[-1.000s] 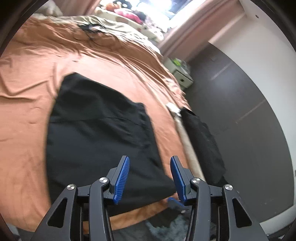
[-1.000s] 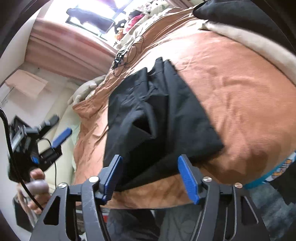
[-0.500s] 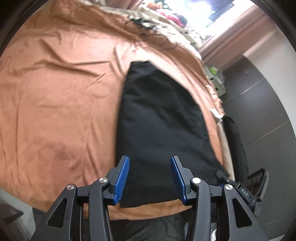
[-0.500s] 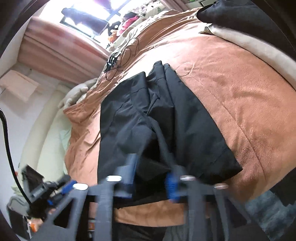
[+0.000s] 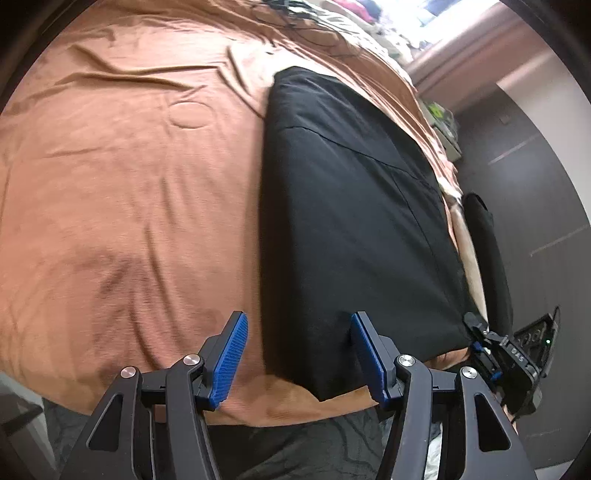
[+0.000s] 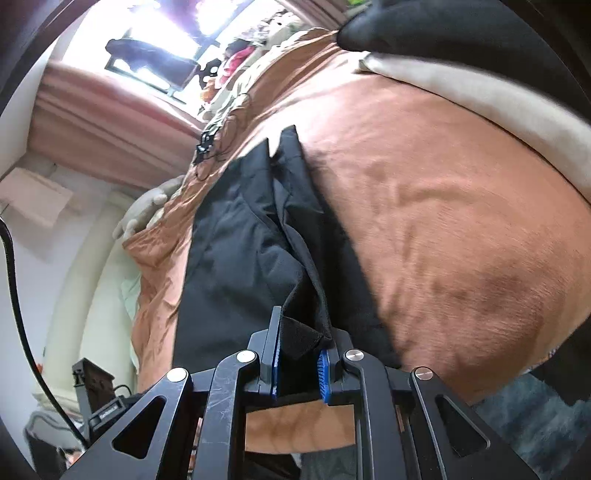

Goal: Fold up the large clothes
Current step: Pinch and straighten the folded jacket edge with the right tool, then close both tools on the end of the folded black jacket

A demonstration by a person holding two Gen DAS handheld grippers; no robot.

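A black garment (image 5: 351, 206) lies partly folded on the brown bedspread (image 5: 129, 184), reaching to the bed's near edge. My left gripper (image 5: 299, 358) is open, its blue pads straddling the garment's near left corner just above it. My right gripper (image 6: 299, 363) is shut on a bunched corner of the same black garment (image 6: 251, 258) at its near edge, lifting a fold. The right gripper also shows at the garment's near right corner in the left wrist view (image 5: 480, 332).
A black cloth (image 6: 443, 33) over a beige bed rail (image 6: 480, 96) lies on the right. Dark cables (image 6: 210, 144) and a cluttered window end sit at the bed's far end. A dark rug (image 5: 314, 450) lies below the near edge.
My right gripper moved in and closed on the garment's near corner. My left gripper swung left and lower to the garment's near left corner and opened wider.
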